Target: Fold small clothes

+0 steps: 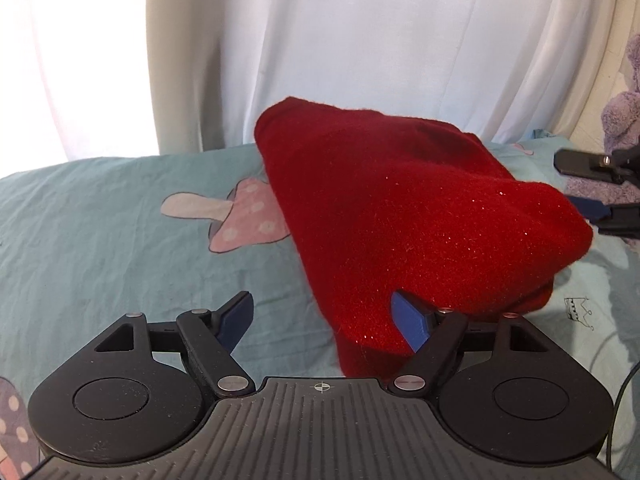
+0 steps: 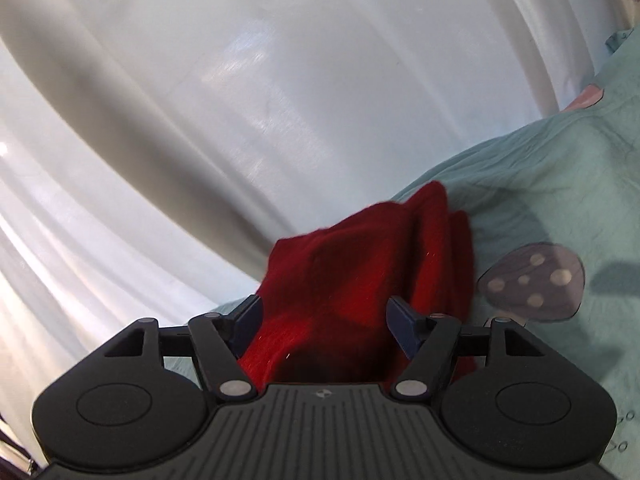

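While it is lying bunched on the bed, this is being noted:

Red garment (image 1: 400,216): it is being seen as a fuzzy, deep red knitted piece, folded over into a thick mound with rounded edges; small glittering fibres are showing on its surface.
Place of the garment: it is resting on the teal bedsheet (image 1: 100,240), just beside a pink mushroom print (image 1: 240,216), with a white curtain (image 1: 360,40) hanging behind.
Left gripper (image 1: 324,322): its jaws are being held wide; the right blue pad is touching the near edge of the garment, the left pad is standing apart over the sheet, so nothing is being clamped.
Right gripper (image 2: 326,322): its jaws are standing wide, with red cloth lying between the pads; whether the pads are pressing on it is not being made out clearly.
Hard to make out: the right wrist view is being blurred, and the near part of the garment is being hidden under both gripper bodies.
Cut off: a purple plush thing (image 1: 624,112) is being cut by the right edge of the left view.
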`<action>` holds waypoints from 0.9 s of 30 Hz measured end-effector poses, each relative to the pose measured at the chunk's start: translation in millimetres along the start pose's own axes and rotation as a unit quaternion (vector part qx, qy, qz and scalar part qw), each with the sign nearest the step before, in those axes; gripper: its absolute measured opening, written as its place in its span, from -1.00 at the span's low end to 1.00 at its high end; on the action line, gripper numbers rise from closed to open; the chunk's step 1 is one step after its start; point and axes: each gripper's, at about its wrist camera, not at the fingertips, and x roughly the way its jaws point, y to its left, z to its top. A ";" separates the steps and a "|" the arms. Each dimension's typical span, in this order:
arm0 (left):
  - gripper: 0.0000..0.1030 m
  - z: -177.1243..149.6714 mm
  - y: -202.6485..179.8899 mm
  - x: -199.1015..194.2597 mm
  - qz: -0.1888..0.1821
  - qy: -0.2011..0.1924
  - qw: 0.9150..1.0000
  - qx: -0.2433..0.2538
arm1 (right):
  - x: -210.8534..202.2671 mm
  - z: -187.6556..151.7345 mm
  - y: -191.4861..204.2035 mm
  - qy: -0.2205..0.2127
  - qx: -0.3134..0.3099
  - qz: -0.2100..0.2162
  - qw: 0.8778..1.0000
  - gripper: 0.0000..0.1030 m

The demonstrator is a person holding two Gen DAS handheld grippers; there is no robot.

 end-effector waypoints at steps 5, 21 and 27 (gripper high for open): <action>0.62 -20.6 -2.9 -6.3 -0.029 0.032 0.999 0.016 | 10.0 -19.2 6.9 0.068 -0.026 -0.035 0.997 0.34; 0.59 -23.4 -9.8 12.3 0.017 0.070 0.997 0.025 | -1.2 -43.7 25.1 0.011 -0.105 -0.109 0.988 -0.66; 0.57 -16.6 -6.7 1.1 0.058 0.073 0.995 0.039 | 9.5 -60.0 -13.9 0.028 -0.066 -0.106 0.992 -0.55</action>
